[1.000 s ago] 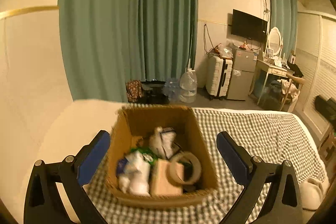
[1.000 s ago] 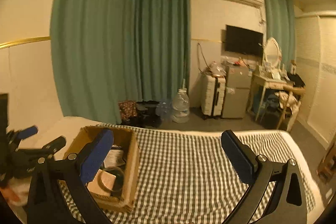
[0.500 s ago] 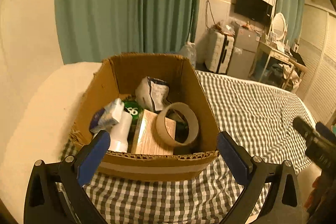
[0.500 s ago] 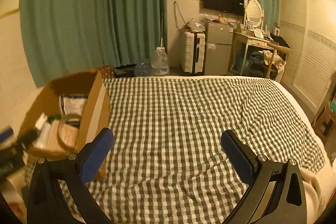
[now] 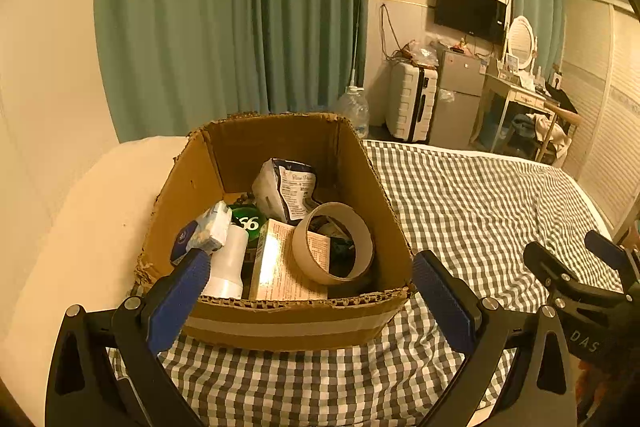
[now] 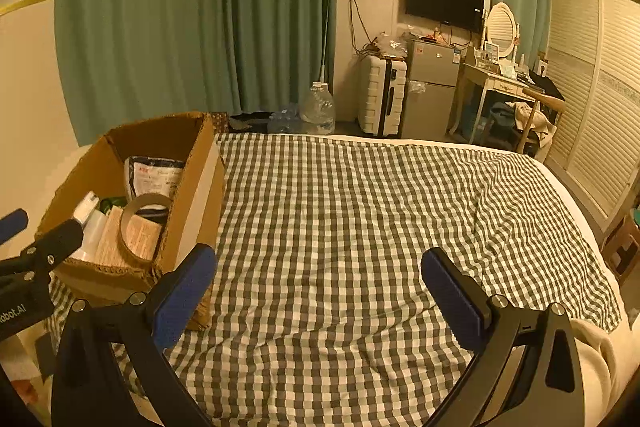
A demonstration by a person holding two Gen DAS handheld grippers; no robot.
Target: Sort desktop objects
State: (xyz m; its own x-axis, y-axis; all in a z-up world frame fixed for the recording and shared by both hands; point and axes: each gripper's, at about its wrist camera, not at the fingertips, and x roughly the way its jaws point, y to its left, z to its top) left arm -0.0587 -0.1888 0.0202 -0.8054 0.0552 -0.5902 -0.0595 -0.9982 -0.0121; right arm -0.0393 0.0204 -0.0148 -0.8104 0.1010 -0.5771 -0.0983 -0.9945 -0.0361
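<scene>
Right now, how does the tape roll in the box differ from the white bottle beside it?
The tape roll is a hollow tan ring propped on its edge; the white bottle is a solid cylinder lying down. The tape roll sits toward the box's right side, the bottle toward its left. Both rest inside the cardboard box.

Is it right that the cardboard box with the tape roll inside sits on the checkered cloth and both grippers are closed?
Not quite. The cardboard box with the tape roll does sit on the checkered cloth, but both grippers are open: the left wrist view shows the left gripper spread wide, the right wrist view the right gripper.
</scene>
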